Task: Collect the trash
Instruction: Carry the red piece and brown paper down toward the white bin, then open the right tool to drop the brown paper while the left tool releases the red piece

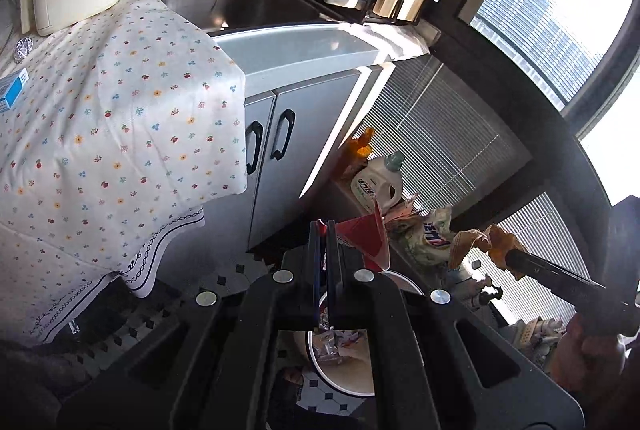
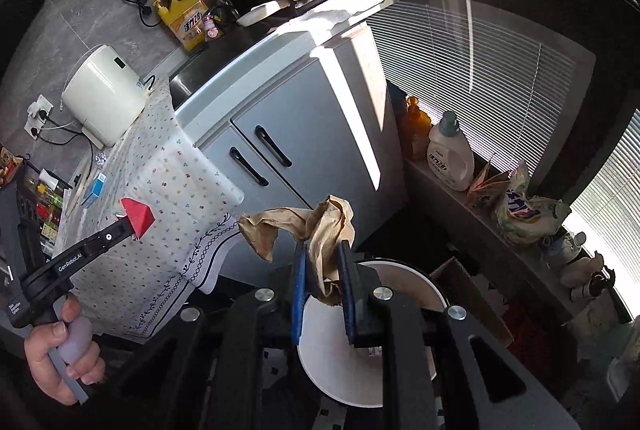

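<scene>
My left fingers [image 1: 325, 230] are clenched on a red carton piece [image 1: 366, 238], bottom centre of the left view. My right fingers [image 2: 324, 254] grasp a crumpled brown paper bag [image 2: 316, 226], centre of the right view. Both pieces hang over the white trash bin [image 2: 400, 270] on the tiled floor [image 1: 236, 276]. Grey sink cabinet [image 2: 304, 134] sits behind, floral cloth [image 1: 120, 110] on the bench to the left.
</scene>
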`<action>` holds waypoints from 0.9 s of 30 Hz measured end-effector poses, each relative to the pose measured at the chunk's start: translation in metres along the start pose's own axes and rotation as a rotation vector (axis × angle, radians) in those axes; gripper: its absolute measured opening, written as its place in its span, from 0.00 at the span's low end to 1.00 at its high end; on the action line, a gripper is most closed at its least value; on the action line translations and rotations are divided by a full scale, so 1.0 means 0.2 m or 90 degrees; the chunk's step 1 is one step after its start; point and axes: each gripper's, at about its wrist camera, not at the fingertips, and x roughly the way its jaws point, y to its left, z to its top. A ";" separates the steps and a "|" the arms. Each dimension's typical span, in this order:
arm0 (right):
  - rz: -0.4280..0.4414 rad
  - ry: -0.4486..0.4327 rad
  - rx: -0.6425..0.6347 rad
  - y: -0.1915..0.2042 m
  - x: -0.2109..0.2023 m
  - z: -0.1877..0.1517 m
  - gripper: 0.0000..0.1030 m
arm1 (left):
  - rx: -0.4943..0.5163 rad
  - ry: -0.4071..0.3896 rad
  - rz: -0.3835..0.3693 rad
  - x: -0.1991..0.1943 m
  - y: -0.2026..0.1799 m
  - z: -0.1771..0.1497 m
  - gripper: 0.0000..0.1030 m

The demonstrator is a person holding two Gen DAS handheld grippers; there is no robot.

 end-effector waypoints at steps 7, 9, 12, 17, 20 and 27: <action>-0.025 0.029 0.043 -0.14 0.06 -0.15 0.61 | 0.033 0.042 -0.014 0.08 -0.13 -0.10 0.03; -0.034 0.030 0.057 -0.19 0.05 -0.18 0.62 | 0.045 0.053 -0.017 0.10 -0.17 -0.12 0.03; -0.042 0.027 0.084 -0.26 0.04 -0.20 0.62 | 0.056 0.069 -0.021 0.14 -0.21 -0.15 0.03; -0.054 0.010 0.110 -0.33 -0.01 -0.21 0.63 | 0.079 0.095 -0.039 0.19 -0.29 -0.18 0.03; -0.063 -0.004 0.126 -0.38 -0.06 -0.22 0.65 | 0.098 0.108 -0.056 0.23 -0.36 -0.19 0.03; -0.083 -0.022 0.174 -0.50 -0.16 -0.28 0.65 | 0.154 0.147 -0.102 0.32 -0.58 -0.24 0.03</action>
